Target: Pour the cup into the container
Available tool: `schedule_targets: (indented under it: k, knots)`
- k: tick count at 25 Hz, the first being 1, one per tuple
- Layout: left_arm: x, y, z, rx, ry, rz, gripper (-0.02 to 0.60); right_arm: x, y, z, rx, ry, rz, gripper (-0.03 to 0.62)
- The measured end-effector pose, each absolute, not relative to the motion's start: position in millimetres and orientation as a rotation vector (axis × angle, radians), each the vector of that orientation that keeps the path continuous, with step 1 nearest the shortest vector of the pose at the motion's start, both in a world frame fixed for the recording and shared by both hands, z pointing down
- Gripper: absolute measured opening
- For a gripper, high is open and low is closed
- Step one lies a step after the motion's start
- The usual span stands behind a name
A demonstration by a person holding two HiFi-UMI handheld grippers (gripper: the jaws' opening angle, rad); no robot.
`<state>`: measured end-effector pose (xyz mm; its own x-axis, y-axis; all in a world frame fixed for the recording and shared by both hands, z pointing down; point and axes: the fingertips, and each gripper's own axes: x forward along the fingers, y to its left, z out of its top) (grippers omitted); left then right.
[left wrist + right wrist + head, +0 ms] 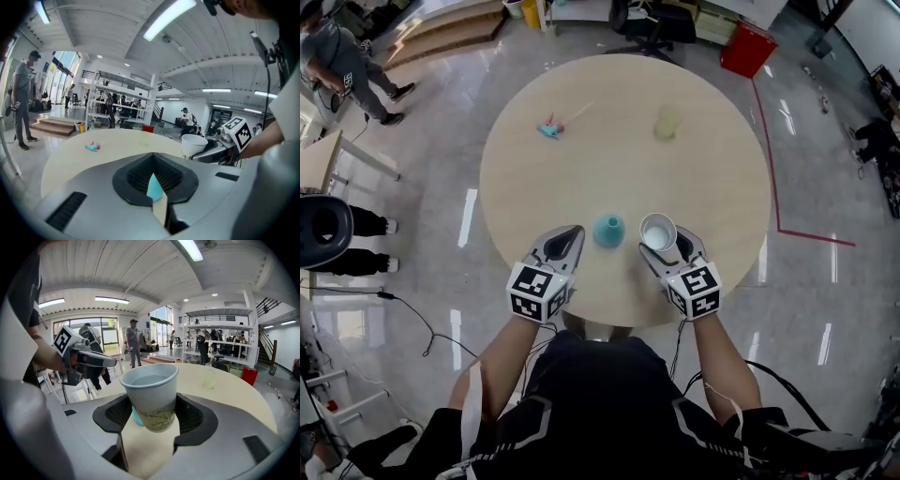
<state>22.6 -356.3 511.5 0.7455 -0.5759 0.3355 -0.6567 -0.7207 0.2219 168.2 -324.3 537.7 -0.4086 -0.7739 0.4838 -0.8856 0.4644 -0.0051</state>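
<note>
A white paper cup (657,231) with clear liquid in it is clamped upright between the fingers of my right gripper (666,246), which is shut on it and holds it off the round table (712,197). In the right gripper view the cup (153,397) fills the jaws, and the teal container (136,417) peeks out behind it. That teal narrow-necked container (608,231) stands on the table between the two grippers. My left gripper (564,242) hovers just left of it, shut with nothing held. Through its narrow slit I see the container (154,187).
A pale yellow-green cup (667,123) stands at the table's far right. A small pink and teal object (551,127) lies at the far left. A red bin (747,48) and chairs stand beyond the table, and a person (342,66) walks at the upper left.
</note>
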Motion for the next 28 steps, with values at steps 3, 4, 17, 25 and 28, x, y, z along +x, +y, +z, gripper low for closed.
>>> schedule_targets:
  k: [3,4,17,25,28]
  knots:
    - [21.4,-355.2,511.5,2.621,-0.949,0.352,0.0,159.6,-324.5,536.8,1.363,-2.287,0.373,0.293]
    - [21.1,-355.3,511.8,2.621,-0.948,0.352,-0.002,157.4,-325.0,537.6,1.354,-2.28,0.378,0.293]
    - [24.6,-361.6,518.0,2.609,-0.94,0.36,-0.002,147.2,-337.3,553.5,1.238,-2.212,0.426,0.293]
    - [22.3,-363.2,523.1,2.599,-0.942,0.365,-0.001,140.8,-341.3,565.3,1.18,-2.185,0.427,0.293]
    - [19.8,-365.1,523.7,2.594,-0.948,0.36,-0.002,138.8,-341.5,569.9,1.15,-2.17,0.422,0.293]
